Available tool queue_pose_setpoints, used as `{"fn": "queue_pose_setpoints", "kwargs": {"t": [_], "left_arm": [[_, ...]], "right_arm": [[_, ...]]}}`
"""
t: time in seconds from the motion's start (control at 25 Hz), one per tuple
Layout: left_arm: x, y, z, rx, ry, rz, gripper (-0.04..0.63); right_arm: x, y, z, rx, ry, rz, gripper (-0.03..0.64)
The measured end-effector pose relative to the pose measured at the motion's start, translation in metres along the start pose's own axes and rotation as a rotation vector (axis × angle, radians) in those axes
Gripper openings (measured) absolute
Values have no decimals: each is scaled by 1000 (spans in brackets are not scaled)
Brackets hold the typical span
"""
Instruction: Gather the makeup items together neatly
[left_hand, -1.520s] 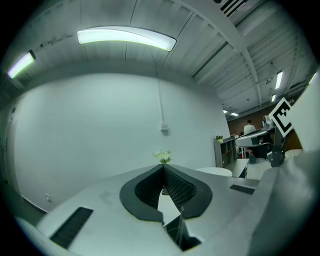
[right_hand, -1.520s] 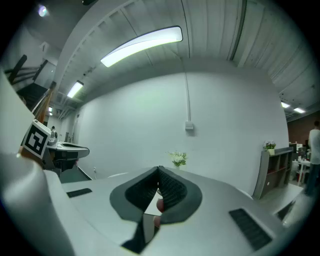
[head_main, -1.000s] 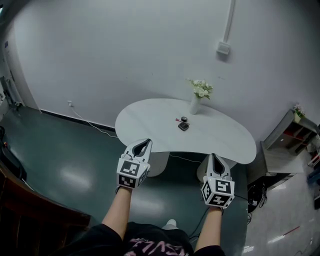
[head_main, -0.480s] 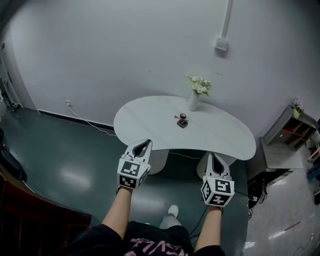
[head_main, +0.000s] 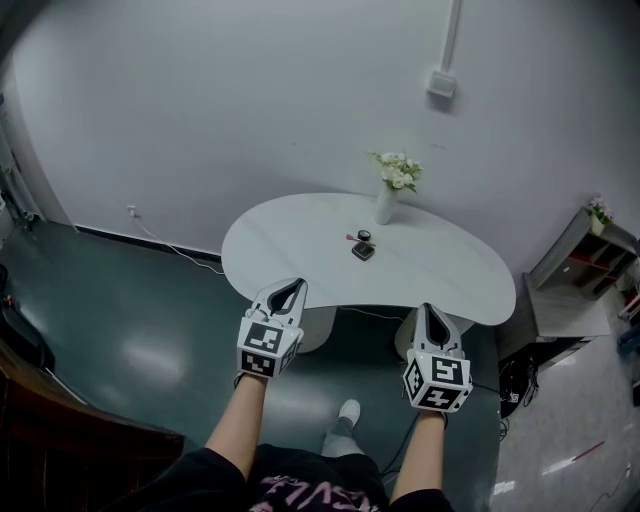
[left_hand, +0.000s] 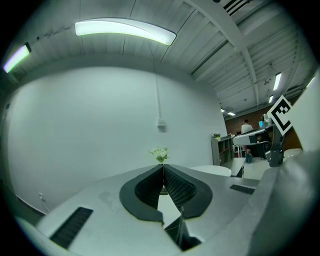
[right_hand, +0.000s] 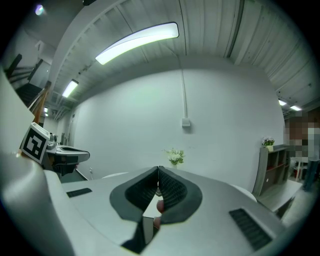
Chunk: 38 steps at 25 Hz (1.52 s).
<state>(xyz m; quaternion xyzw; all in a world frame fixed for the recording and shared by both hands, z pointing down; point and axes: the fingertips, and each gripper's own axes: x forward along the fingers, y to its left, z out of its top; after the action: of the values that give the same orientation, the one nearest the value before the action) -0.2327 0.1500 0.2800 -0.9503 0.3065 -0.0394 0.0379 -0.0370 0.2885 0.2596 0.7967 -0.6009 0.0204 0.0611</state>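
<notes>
- Shoe (head_main: 349, 410) on the dark floor at 6 o'clock, between the person's forearms.
- Left gripper (head_main: 289, 288): jaws pressed together on nothing, just short of the table's near edge, at its 7 o'clock.
- Right gripper (head_main: 428, 311): jaws likewise closed and empty, at the table's 5 o'clock.
- White table (head_main: 290, 235), curved like a bean, lies ahead at 12 o'clock.
- Makeup items (head_main: 363, 246): a small dark cluster near the table's middle, well apart from both grippers.
- Vase of flowers (head_main: 386, 205) stands just beyond them, at their 1 o'clock, by the far edge.

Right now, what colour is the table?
The table is white; the head view shows it best.
</notes>
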Motion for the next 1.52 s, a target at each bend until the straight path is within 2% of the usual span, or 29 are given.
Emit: {"fn": "queue_pose_setpoints", "kwargs": {"t": [0.36,0.76,1.04,1.52], "left_arm": [[62,14,-21,-2,54,9,12],[165,22,-39,-14,106,19,12],[230,22,-36,-18,127,45,12],[276,23,-32,-7,156,71,14]], "right_arm": [[67,-24,-21,10,43,24,62],[163,-78,-35,34,76,58,63],[227,-116,-32,49,86,103,61],[274,-134,-32,76,94,158,61]]}}
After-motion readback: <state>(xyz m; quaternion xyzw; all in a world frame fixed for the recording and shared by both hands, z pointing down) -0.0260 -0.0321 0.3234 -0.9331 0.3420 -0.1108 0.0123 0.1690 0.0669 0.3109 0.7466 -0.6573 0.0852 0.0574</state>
